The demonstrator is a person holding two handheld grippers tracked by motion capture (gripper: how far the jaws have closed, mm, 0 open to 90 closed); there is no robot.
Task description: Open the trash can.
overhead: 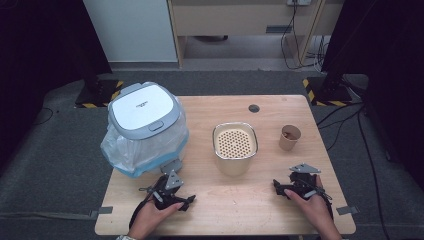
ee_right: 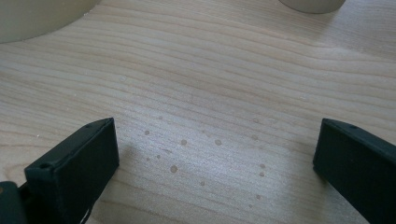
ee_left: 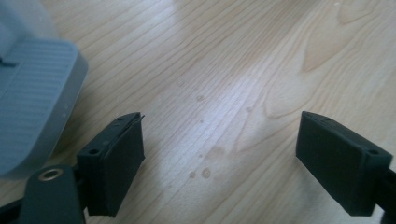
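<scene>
From above, the wooden table (overhead: 225,192) carries three things: one lidded bin (overhead: 144,127) lined with a plastic bag at the far left, one cream container with a perforated top (overhead: 235,147) in the middle, and one brown paper cup (overhead: 290,137) to the right. Two hands come in at the near edge, each with a gripper resting on the table: the left gripper (overhead: 172,192) just near of the bin, the right gripper (overhead: 295,185) near of the cup and well apart from it.

The left gripper view shows what the high view cannot: the left gripper (ee_left: 219,163) has its jaws spread wide with bare wood between them, and the bin's ribbed grey pedal (ee_left: 32,112), cut off by the left edge, lies just beside one jaw. In the right gripper view the right gripper (ee_right: 215,168) also stands wide over bare, speckled wood; the container's base (ee_right: 37,16) and the cup's foot (ee_right: 313,4) are cropped at the far edge.

What lies inside the cup is too small to make out.
</scene>
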